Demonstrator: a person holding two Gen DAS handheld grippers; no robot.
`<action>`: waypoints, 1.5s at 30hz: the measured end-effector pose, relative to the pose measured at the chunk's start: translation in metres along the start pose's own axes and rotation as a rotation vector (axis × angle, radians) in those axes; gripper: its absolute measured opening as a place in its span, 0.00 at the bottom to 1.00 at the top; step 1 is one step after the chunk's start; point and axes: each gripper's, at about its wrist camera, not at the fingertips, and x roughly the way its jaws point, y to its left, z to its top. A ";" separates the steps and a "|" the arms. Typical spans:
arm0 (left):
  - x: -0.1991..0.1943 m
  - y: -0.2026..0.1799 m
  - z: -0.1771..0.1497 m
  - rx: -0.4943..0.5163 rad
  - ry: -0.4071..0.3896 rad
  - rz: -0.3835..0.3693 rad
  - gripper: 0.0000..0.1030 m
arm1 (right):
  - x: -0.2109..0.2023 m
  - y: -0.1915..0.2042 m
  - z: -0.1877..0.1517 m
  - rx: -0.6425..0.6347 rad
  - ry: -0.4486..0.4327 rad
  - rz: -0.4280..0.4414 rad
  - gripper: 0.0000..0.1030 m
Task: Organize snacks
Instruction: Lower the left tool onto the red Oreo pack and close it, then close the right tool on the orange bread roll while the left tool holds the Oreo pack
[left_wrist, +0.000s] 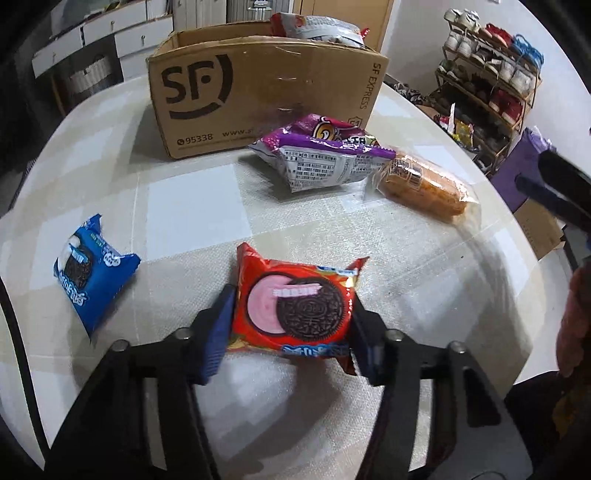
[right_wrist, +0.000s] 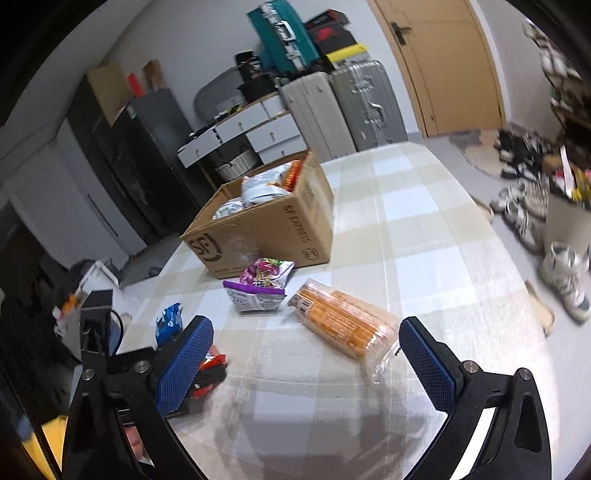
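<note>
Soft indoor light — blurred fisheye edges

Black left gripper (left_wrist: 290, 325), blue ribbed pads, right gripper (right_wrist: 306, 365) alike, silver screws

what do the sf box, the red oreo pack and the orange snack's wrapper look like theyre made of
SF box: brown corrugated cardboard, matte, with printed black logo and glossy clear tape on its front.
Red Oreo pack: thin plastic film, likely foil-lined; glossy, with crimped serrated ends.
Orange snack's wrapper: clear, shiny plastic film; the contents show through and its loose end is see-through.
</note>
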 end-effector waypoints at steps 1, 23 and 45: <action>-0.005 0.003 -0.006 -0.007 0.000 -0.008 0.49 | 0.000 -0.002 0.000 0.010 0.005 -0.004 0.99; -0.066 0.023 -0.035 -0.116 -0.078 -0.082 0.47 | 0.044 0.011 -0.013 -0.139 0.133 -0.141 0.99; -0.067 0.030 -0.030 -0.142 -0.072 -0.117 0.47 | 0.112 0.004 0.014 -0.333 0.376 -0.201 0.37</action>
